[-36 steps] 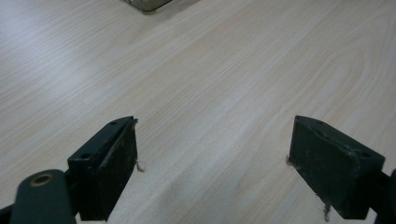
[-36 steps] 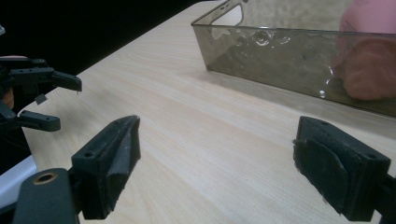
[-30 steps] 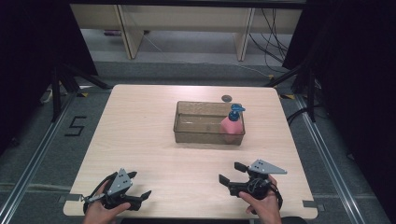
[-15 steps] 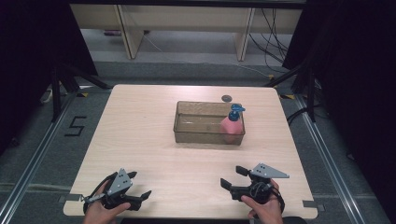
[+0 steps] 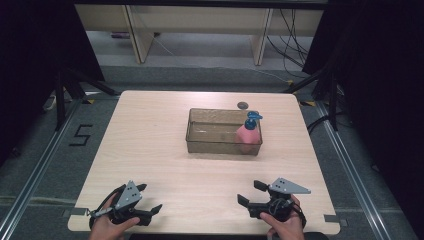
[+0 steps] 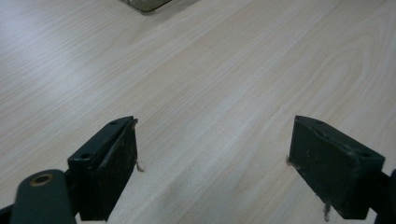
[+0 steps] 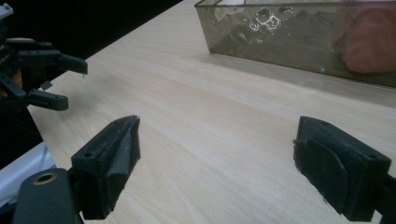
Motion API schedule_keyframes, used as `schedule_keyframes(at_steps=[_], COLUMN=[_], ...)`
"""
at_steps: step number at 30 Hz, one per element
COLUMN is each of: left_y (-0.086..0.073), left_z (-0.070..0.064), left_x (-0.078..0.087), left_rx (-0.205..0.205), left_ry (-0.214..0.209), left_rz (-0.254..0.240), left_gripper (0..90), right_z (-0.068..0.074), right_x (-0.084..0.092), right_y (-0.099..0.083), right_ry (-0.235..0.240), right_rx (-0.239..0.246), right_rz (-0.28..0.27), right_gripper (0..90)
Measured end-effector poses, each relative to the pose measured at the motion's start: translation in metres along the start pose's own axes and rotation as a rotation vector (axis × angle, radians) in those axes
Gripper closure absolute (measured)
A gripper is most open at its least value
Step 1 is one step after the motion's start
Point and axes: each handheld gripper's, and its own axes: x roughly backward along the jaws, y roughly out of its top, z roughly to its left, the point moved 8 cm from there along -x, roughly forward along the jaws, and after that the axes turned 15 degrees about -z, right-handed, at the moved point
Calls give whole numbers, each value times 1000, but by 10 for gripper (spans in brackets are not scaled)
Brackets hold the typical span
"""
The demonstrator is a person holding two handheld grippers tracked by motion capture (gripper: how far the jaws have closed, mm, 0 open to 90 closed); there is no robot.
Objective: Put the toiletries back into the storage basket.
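**Both tongs wide and waiting at the near edge**

We hold our left tongs [image 5: 150, 200] low at the near left corner of the counter [image 5: 150, 135], jaws spread wide with nothing between them; the left gripper view shows bare wood grain in the gap and one corner of the tub at the top edge. Our right tongs [image 5: 252, 194] sit at the near right, likewise spread wide and empty, their jaws pointing toward the middle of the counter. In the right gripper view we see the left tongs [image 7: 60, 84] off to one side and the tub's smoky wall ahead.

Farther out, well apart from both tongs, stands the clear tub [image 5: 200, 145] near the centre of the counter, a little to the right. Inside it, against its right end, stands the pink bottle [image 5: 246, 135] with a blue pump top [image 5: 252, 118], upright as far as we can tell. The tub seems to hold some water, judging by the glints on its wall. A small dark round thing [image 5: 243, 105] lies on the counter just behind the tub.

We judge this to be the start: nothing is gripped and the reach has not begun. The next move, as we read it, calls for carrying the right tongs forward over the near wall of the tub and closing on the bottle's body, below the pump, without knocking the tub.
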Motion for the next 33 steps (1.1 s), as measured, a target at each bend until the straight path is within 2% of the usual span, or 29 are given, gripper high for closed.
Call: schedule_keyframes(at_steps=[1,2,3,4,5,6,8,9,10,11,13,14,15,17,19,20,21,22,26,27,28,29,33], left_y=[0,0,0,0,0,0,0,0,-1,-1,-1,-2,-2,-2,-2,-2,-1,-2,-2,-2,-2,-2,-3], left_z=[0,0,0,-1,-1,-2,-3,-2,-1,-1,-1,0,0,0,0,-1,-3,-2,-3,-3,-3,-4,-3], left_x=[0,0,0,0,0,-1,-2,-1,-1,-1,0,0,0,-1,-1,-1,-2,-2,-3,-3,-3,-3,-3], left_rx=[0,0,-1,7,5,25,29,14,7,7,6,-1,-1,0,-7,3,18,7,12,17,17,22,16], left_ry=[0,0,0,0,0,5,4,0,-2,-2,-8,0,2,6,1,5,2,2,-6,-6,-2,-1,-2], left_rz=[0,1,1,-3,4,-10,-16,-4,2,1,6,12,10,4,6,2,-10,3,-3,-5,-2,-7,-2], left_gripper=[151,151,151,151,151,150,151,150,151,151,151,151,151,151,151,151,151,151,151,151,151,151,151], right_z=[-4,-2,-3,1,-1,-2,1,0,1,0,2,3,1,3,3,3,4,5,6,9,7,8,8], right_x=[0,0,0,1,0,0,2,1,2,3,3,4,4,4,4,4,4,3,5,5,3,4,4], right_y=[1,-1,-2,-4,-4,-6,-7,-7,-8,-8,-9,-11,-11,-12,-13,-13,-14,-15,-16,-17,-18,-18,-19], right_ry=[4,16,8,3,15,-1,12,22,12,14,33,36,15,31,30,29,34,33,35,40,41,53,45], right_rx=[57,43,62,19,45,60,48,60,58,80,59,50,75,72,95,102,90,82,101,73,92,92,112], right_rz=[-9,-4,-5,18,4,21,15,2,15,16,17,38,35,36,40,37,46,48,58,66,66,70,77], right_gripper=[156,156,156,157,157,156,156,157,156,157,156,156,156,156,156,156,156,156,156,156,156,156,156])
